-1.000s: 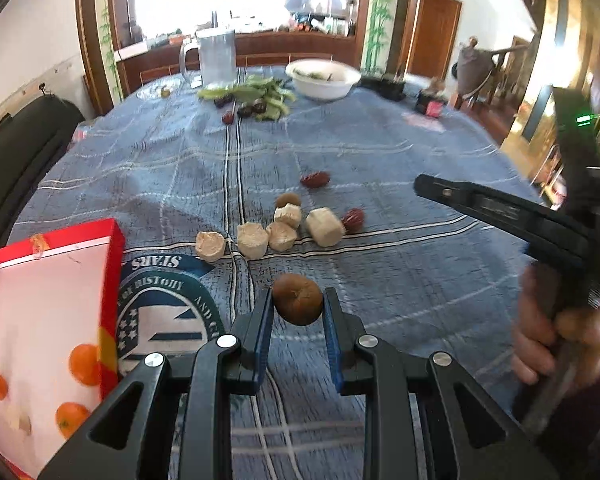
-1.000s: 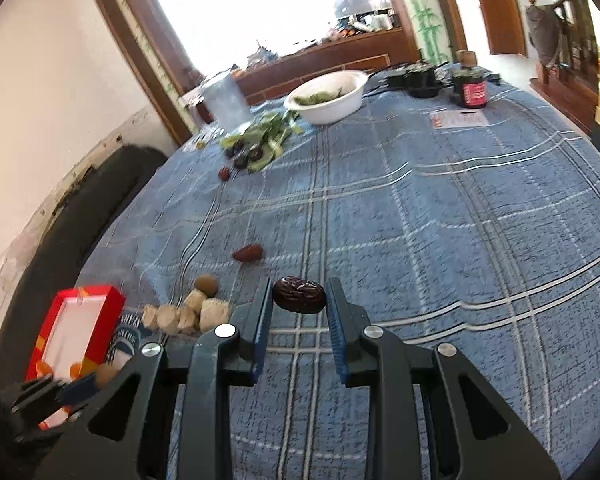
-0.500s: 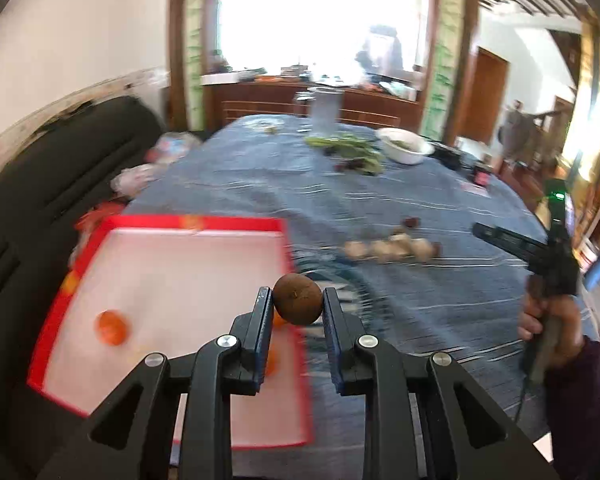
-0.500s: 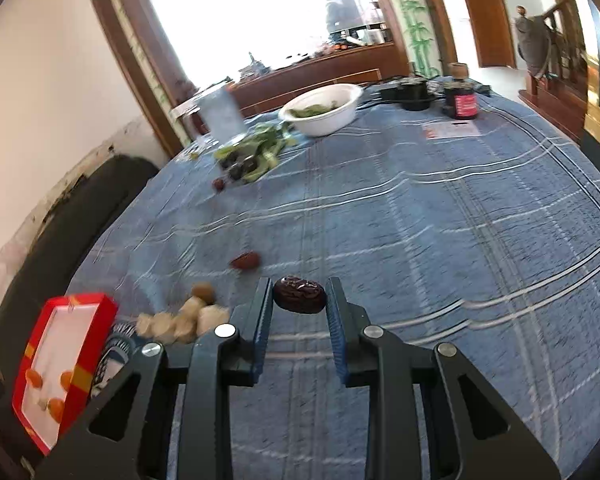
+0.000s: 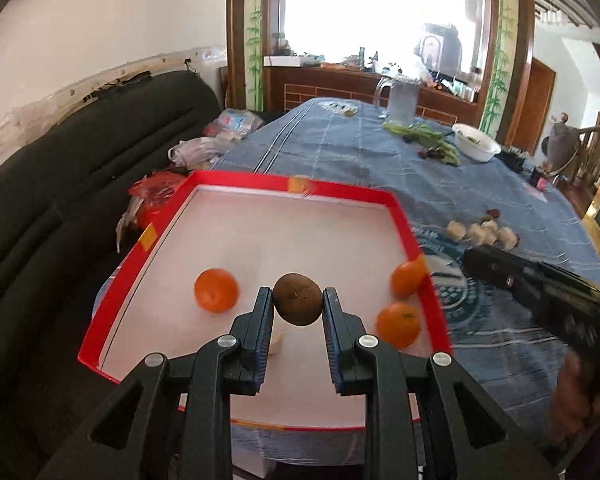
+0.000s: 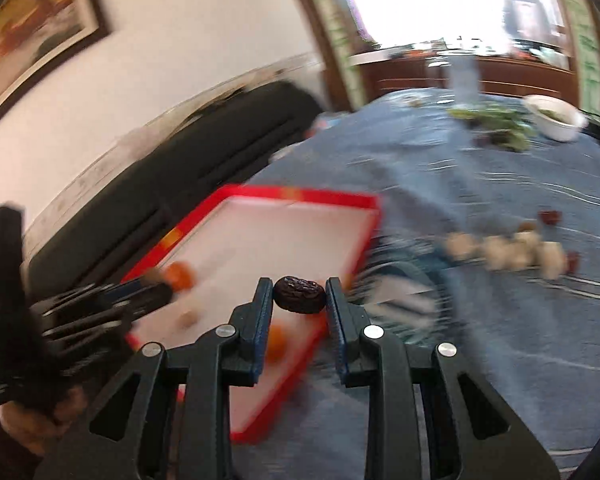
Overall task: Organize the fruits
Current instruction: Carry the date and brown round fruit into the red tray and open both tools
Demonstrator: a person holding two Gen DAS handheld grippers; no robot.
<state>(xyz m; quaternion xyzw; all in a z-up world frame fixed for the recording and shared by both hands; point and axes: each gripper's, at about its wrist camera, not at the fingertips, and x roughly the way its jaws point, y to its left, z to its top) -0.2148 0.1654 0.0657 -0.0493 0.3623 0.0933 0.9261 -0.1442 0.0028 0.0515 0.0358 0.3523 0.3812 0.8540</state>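
Brown round fruit, rough-skinned, sits pinched between the blue-padded fingers of the left gripper; jaws closed on it from both sides. It hangs above the white floor of the red-rimmed tray, toward the near half.

Three oranges lie in the tray: one left of the held fruit, one against the right wall, one nearer the front right corner. A small pale piece rests on the tray floor just behind the left finger; its kind is unclear.

Right gripper grips a dark wrinkled date, jaws shut against its two ends. The right wrist view is motion-blurred; the date appears over the tray's right front edge. The left gripper's body shows at the left of that view, held in a hand.

Tray sits at the edge of a table covered with a blue plaid cloth. To its right on the cloth: a row of pale cut chunks, with a dark red fruit just beyond them. Farther back: green vegetables, a white bowl, a clear jug. A black sofa runs along the table's left side, with plastic bags on it.
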